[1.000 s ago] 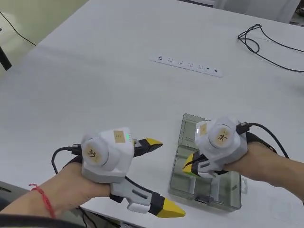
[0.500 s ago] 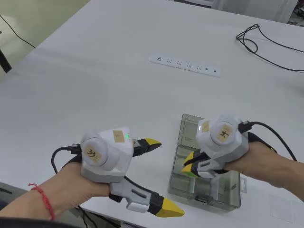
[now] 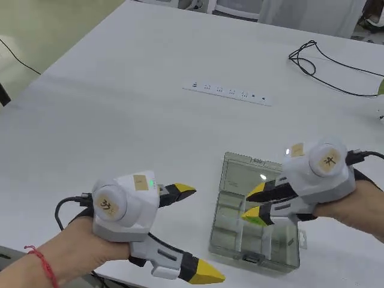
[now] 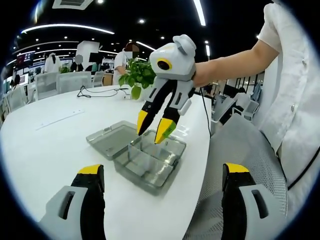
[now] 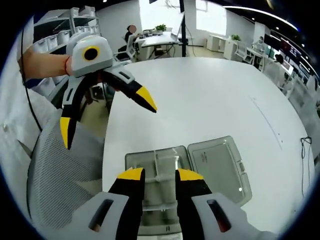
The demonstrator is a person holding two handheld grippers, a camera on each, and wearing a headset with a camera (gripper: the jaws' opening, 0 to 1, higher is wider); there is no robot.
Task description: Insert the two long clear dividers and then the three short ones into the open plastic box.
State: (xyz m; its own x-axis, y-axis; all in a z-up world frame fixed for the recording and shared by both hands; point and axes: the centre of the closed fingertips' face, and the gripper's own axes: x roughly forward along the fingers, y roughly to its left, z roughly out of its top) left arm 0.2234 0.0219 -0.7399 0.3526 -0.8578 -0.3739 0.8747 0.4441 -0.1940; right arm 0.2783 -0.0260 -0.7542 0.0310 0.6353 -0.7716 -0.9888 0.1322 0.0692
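Observation:
The clear plastic box (image 3: pixel 231 237) lies open near the table's front edge, its lid (image 3: pixel 240 174) flat behind it. Clear dividers stand inside and split it into compartments (image 5: pixel 159 162). My right gripper (image 3: pixel 253 202) hovers over the box's middle, tips pointing left, narrowly open with nothing visible between them. In its own view the right gripper (image 5: pixel 160 175) looks down on the box. My left gripper (image 3: pixel 195 234) is left of the box, wide open and holding nothing. In the left gripper view, the left gripper (image 4: pixel 162 170) frames the box (image 4: pixel 150 160), with the right gripper (image 4: pixel 152 127) above it.
A white power strip (image 3: pixel 227 93) lies across the middle of the table, and a black cable (image 3: pixel 318 57) coils at the far right. A grey mesh chair (image 5: pixel 60 170) stands by the table's front edge, below the left gripper. Bare table spreads to the left.
My right gripper has pulled back to the right over the box and its jaws have parted slightly. The left gripper has stayed wide open. The head view has shifted.

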